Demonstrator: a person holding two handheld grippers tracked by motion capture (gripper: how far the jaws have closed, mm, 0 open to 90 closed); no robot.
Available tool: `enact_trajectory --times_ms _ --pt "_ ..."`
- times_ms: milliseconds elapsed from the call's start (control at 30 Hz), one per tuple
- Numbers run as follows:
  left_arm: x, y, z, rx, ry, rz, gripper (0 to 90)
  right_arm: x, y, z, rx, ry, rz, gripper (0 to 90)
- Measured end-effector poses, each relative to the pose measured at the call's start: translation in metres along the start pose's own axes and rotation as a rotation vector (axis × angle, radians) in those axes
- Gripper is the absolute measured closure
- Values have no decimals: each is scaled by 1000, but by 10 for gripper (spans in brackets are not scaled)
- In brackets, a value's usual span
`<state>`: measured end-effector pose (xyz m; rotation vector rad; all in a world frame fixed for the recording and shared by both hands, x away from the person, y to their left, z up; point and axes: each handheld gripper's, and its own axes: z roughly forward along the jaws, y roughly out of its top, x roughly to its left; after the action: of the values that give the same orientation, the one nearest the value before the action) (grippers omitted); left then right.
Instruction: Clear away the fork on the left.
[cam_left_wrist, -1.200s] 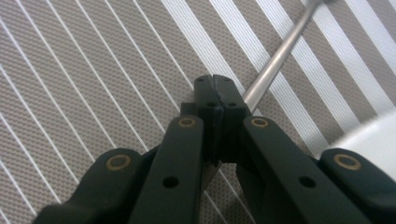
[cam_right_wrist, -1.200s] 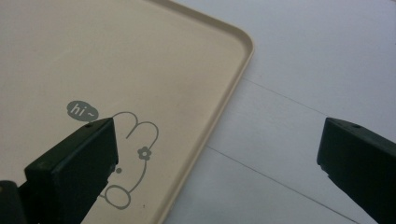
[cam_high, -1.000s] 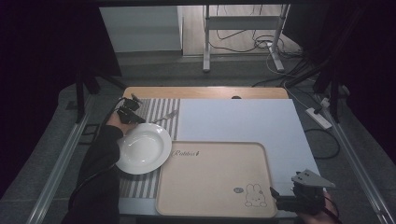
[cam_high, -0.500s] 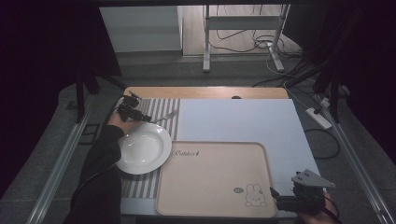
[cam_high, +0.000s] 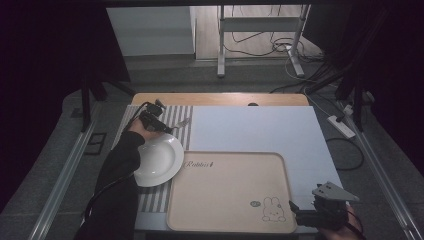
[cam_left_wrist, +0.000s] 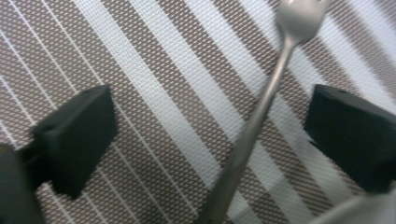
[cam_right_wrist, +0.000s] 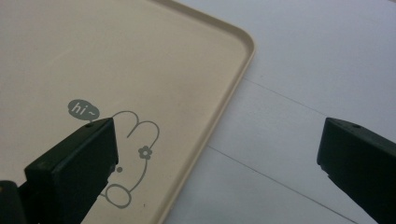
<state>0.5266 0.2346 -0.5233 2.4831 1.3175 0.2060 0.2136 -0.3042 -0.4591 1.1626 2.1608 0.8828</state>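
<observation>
A metal fork (cam_left_wrist: 261, 112) lies on the striped placemat (cam_high: 177, 117), just beyond a white plate (cam_high: 156, 160). My left gripper (cam_high: 162, 127) is low over the mat and open, and the fork's handle (cam_high: 181, 122) runs between its two jaws without touching them. A beige tray (cam_high: 227, 190) with a rabbit drawing (cam_right_wrist: 133, 154) fills the near middle of the table. My right gripper (cam_high: 295, 212) is open at the tray's near right corner, one jaw over the tray, the other over the pale blue mat (cam_right_wrist: 299, 121).
The pale blue mat (cam_high: 255, 127) covers the table's right half. A wooden table edge (cam_high: 220, 99) runs along the far side. Beyond it are a metal stand (cam_high: 260, 30), cables and a power strip (cam_high: 341, 126) on the floor.
My left gripper has shifted slightly toward the fork and lower over the striped mat. The right gripper has stayed at the tray's corner.
</observation>
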Motion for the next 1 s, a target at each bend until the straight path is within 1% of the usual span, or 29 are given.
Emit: enact_trajectory --times_ms 33,100,133,167,233,267,300,367,400,500,533,600,700,733,800,900,1000 --pt "1 -1 -1 -9 -22 -4 93 0 0 0 0 0 -1 0" --pt "2 -2 -3 -20 -22 4 171 0 0 0 1 0 -1 0" --pt "4 -4 -7 -28 -29 16 242 0 0 0 1 0 -1 0" --pt "5 -6 -9 -28 -29 25 353 0 0 0 2 0 -2 0" --pt "8 -10 -12 -30 -34 34 504 0 0 0 2 2 -5 0" --pt "9 -12 -13 -29 -35 37 602 1 0 0 4 6 -8 0" --pt "11 -14 -14 -31 -46 36 668 1 0 1 6 7 -13 0" --pt "13 -17 -15 -37 -49 49 812 2 0 1 11 8 -22 0" --pt "14 -19 -15 -43 -60 57 821 2 0 1 14 7 -27 0" --pt "17 -21 -16 -51 -86 35 835 3 1 1 16 5 -32 0" --pt "17 -22 -16 -55 -88 43 836 3 0 1 16 5 -30 0" --pt "18 -24 -16 -64 -94 40 837 2 0 1 6 -1 -24 0" --pt "21 -27 -20 -62 -58 50 837 1 0 0 3 -3 -11 0" --pt "22 -28 -22 -63 -55 47 837 1 0 0 2 -3 -9 0" --pt "27 -31 -30 -69 -37 45 837 1 0 0 2 -4 -9 0" --pt "31 -36 -40 -70 -15 48 837 2 0 0 3 -6 -13 0" --pt "35 -42 -50 -79 -6 39 837 1 0 0 -1 -2 -11 0"
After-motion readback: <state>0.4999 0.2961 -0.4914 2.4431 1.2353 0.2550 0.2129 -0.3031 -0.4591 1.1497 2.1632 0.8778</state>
